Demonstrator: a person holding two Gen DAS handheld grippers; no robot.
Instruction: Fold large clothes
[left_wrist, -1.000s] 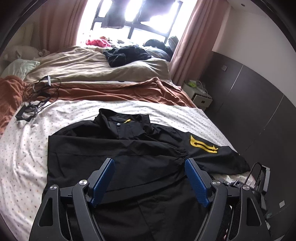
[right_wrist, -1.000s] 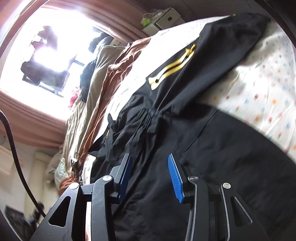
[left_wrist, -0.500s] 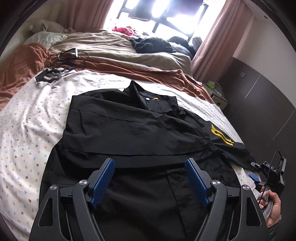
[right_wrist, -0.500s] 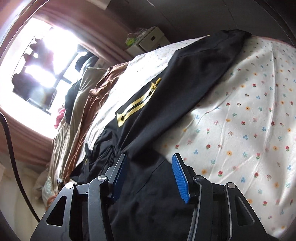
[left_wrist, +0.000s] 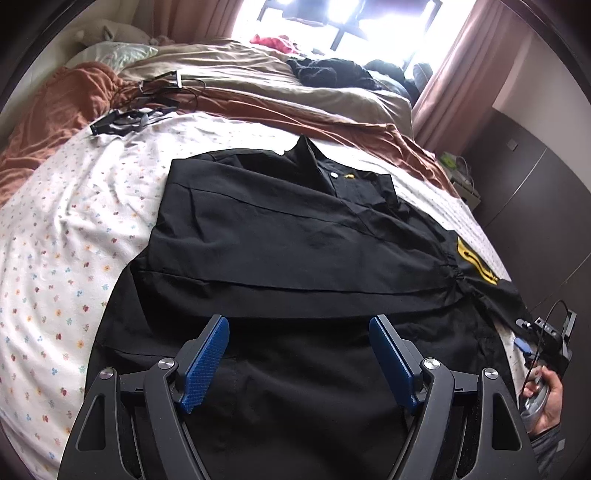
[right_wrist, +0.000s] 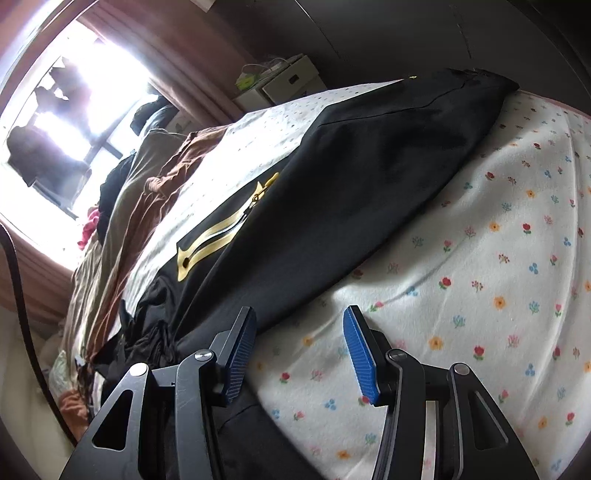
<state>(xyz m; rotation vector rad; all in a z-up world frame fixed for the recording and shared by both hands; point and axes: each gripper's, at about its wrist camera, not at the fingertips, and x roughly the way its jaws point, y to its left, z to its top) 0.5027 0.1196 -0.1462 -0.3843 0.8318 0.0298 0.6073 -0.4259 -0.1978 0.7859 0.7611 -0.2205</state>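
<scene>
Jacket (left_wrist: 288, 251), black with a yellow emblem (left_wrist: 474, 264) on one sleeve, lies spread on the floral bedsheet (left_wrist: 55, 258), collar toward the far window. We hold the left gripper (left_wrist: 299, 362) above its near hem, blue pads spread wide with nothing between them. At the right edge of that view our right hand (left_wrist: 546, 398) grips the handle of the other tool. Through the right wrist camera, the right gripper (right_wrist: 299, 354) also stands spread and empty, low over the sheet just beside the near edge of the outstretched sleeve (right_wrist: 351, 177), which runs away to the far right. Brown and beige bedding (left_wrist: 258, 110) is bunched at the far end.
</scene>
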